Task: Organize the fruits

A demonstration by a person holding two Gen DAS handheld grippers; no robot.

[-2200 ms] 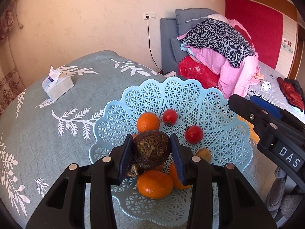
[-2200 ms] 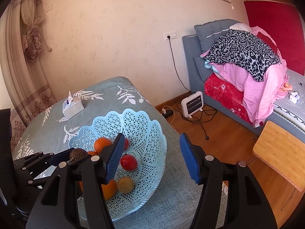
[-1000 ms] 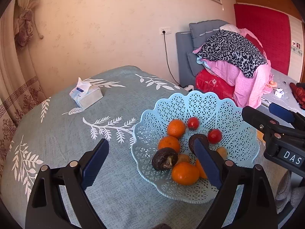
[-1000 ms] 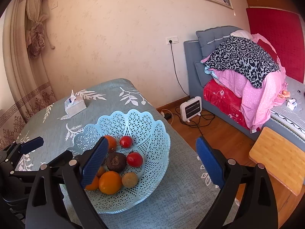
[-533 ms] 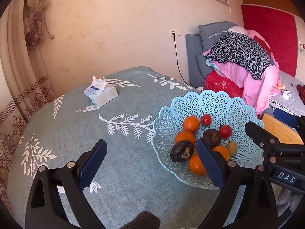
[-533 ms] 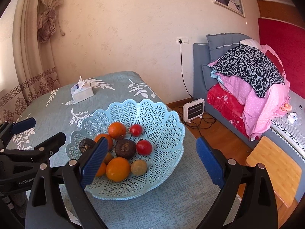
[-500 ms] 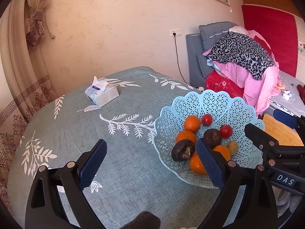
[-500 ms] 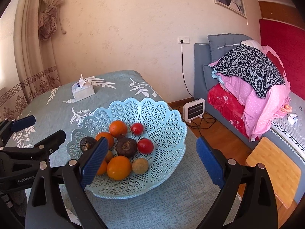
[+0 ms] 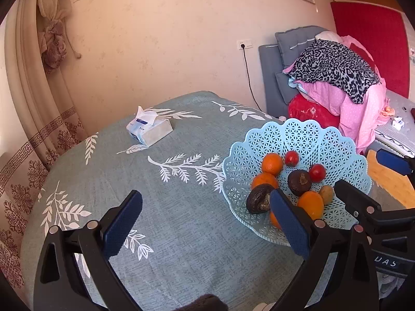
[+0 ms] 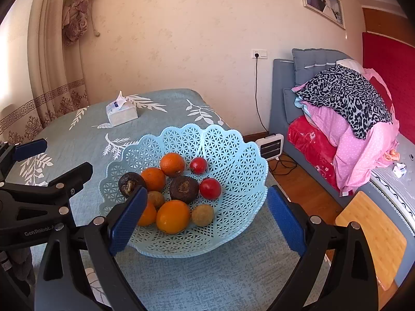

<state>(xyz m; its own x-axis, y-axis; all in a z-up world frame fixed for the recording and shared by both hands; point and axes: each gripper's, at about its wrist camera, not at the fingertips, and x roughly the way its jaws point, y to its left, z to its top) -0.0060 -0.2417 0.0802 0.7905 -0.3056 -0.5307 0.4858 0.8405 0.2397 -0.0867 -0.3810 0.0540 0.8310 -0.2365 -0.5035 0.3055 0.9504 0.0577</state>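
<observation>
A pale blue plastic lattice basket with a scalloped rim point(image 10: 241, 155) sits on a table covered by a grey-green cloth printed with white leaf sprigs point(image 9: 181, 207). The basket stands near the table's right-hand edge; just past that edge the wooden floor drops away, with a small white heater point(image 10: 269, 145) on it. On the basket's other side the cloth lies open and flat as far as a white tissue box point(image 9: 150, 129) near the far edge by the wall.

All the fruit lies inside the basket: four oranges, one of them at the front point(image 10: 172, 216), two small red round fruits, one toward the right point(image 10: 210, 188), two dark brown wrinkled fruits, one in the middle point(image 10: 184, 188), and two small tan round fruits, one at the front right point(image 10: 202, 215).

The right gripper point(image 10: 207, 223) hangs just in front of the basket, its blue-padded fingers spread wide with nothing between them, framing the basket's near rim.

The left gripper point(image 9: 205, 223) hangs to the left of the basket over bare cloth, its jaws opening to their widest and empty; its right pad overlaps the basket's near left side in view, beside the second dark fruit point(image 9: 259, 198).
</observation>
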